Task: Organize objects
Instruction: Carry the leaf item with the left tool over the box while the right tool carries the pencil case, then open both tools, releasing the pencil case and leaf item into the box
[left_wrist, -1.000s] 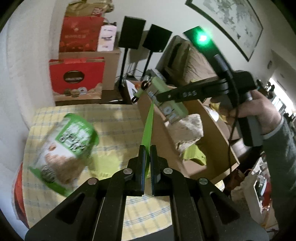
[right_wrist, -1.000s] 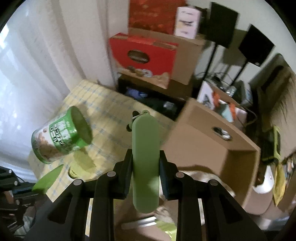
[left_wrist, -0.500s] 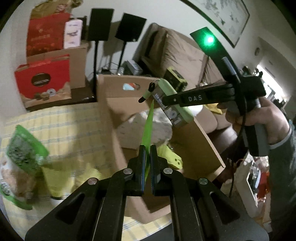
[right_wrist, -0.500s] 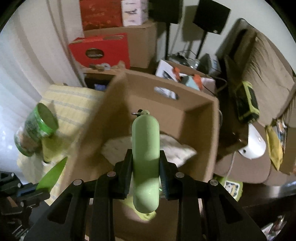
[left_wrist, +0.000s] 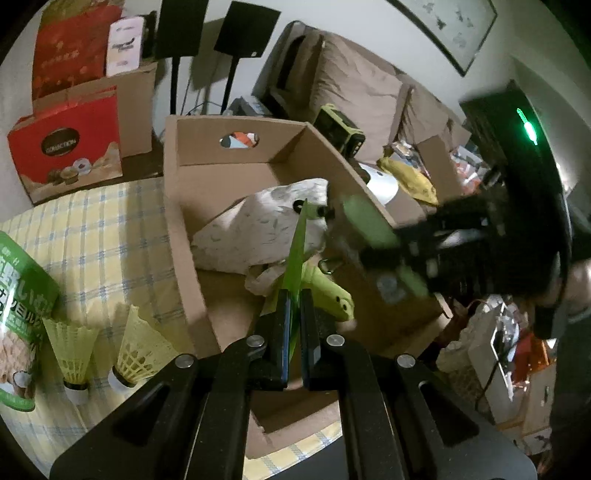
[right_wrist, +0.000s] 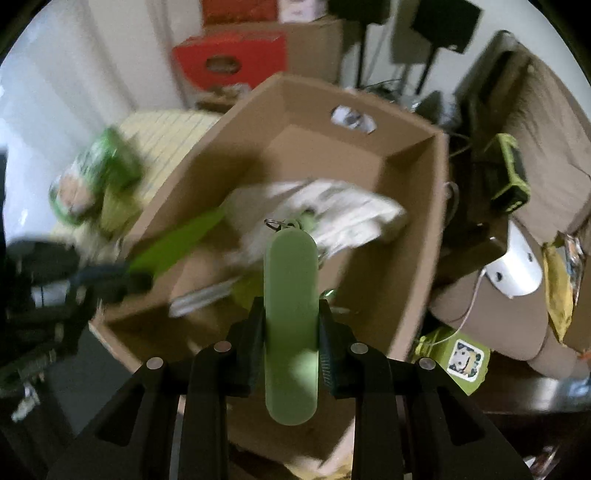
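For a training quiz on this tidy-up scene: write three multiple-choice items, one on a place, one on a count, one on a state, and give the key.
1. Where does the white crumpled bag lie?
A. On the checked cloth
B. Inside the cardboard box
C. On the sofa

2. How many yellow shuttlecocks stand on the checked tablecloth?
A. Two
B. Four
C. None

3. What is the state of the right gripper?
A. Open and empty
B. Shut on the pale green oblong case
C. Shut on a shuttlecock

Key: 1 B, the bag rests between the box walls. 2 A, two stand side by side left of the box in the left wrist view. 3 B, both pads press the case's sides.
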